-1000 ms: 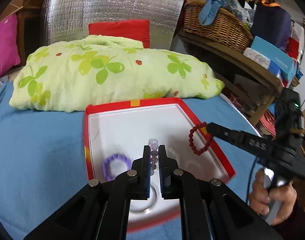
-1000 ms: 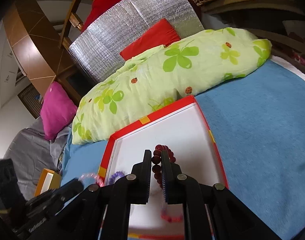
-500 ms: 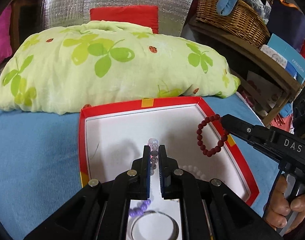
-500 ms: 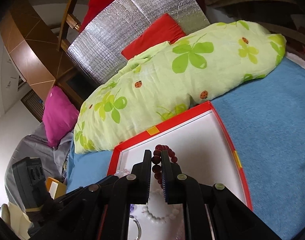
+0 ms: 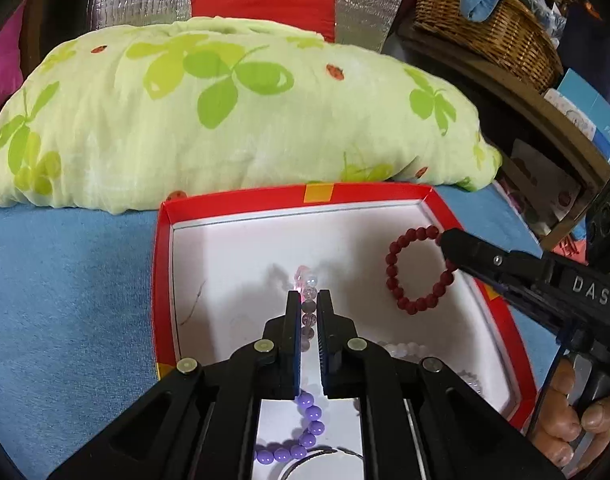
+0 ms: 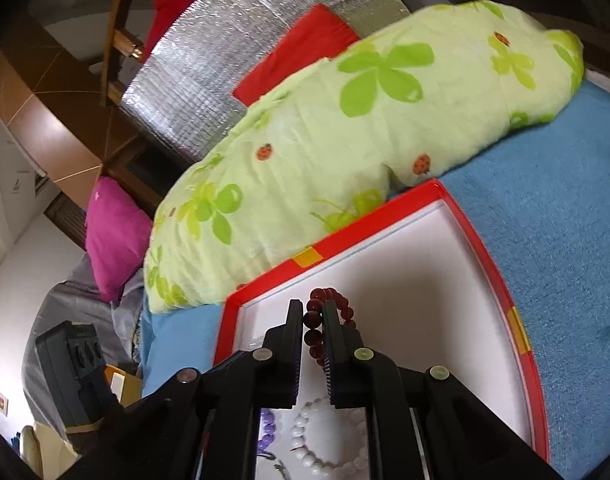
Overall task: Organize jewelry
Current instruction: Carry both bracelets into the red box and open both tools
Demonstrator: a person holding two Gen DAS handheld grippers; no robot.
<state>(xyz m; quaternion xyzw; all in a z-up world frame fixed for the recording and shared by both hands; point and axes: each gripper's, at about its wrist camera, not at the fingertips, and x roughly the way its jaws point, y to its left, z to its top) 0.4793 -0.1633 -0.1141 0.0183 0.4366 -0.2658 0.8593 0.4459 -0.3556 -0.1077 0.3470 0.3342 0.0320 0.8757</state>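
A red-rimmed box (image 5: 163, 264) (image 6: 483, 248) with a white floor lies on the blue bedcover. My left gripper (image 5: 308, 298) is shut on a clear pinkish bead bracelet (image 5: 307, 280) and holds it above the box floor. My right gripper (image 6: 313, 308) (image 5: 445, 240) is shut on a dark red bead bracelet (image 5: 415, 270) (image 6: 331, 296), which hangs as a ring over the box's right side. Lying in the box near me are a purple bead bracelet (image 5: 305, 428) (image 6: 268, 428), a white bead bracelet (image 6: 317, 440) (image 5: 405, 348) and a thin metal bangle (image 5: 305, 460).
A green flowered pillow (image 5: 233, 112) (image 6: 365, 128) lies right behind the box. A wooden shelf with a wicker basket (image 5: 489, 28) stands at the right. A hand (image 5: 573, 420) grips the right gripper's handle. A pink cushion (image 6: 115, 236) sits at the far left.
Both grippers have moved forward and down over the box with their bracelets still held. The pillow looms larger, and the purple bracelet and bangle now lie under my left gripper.
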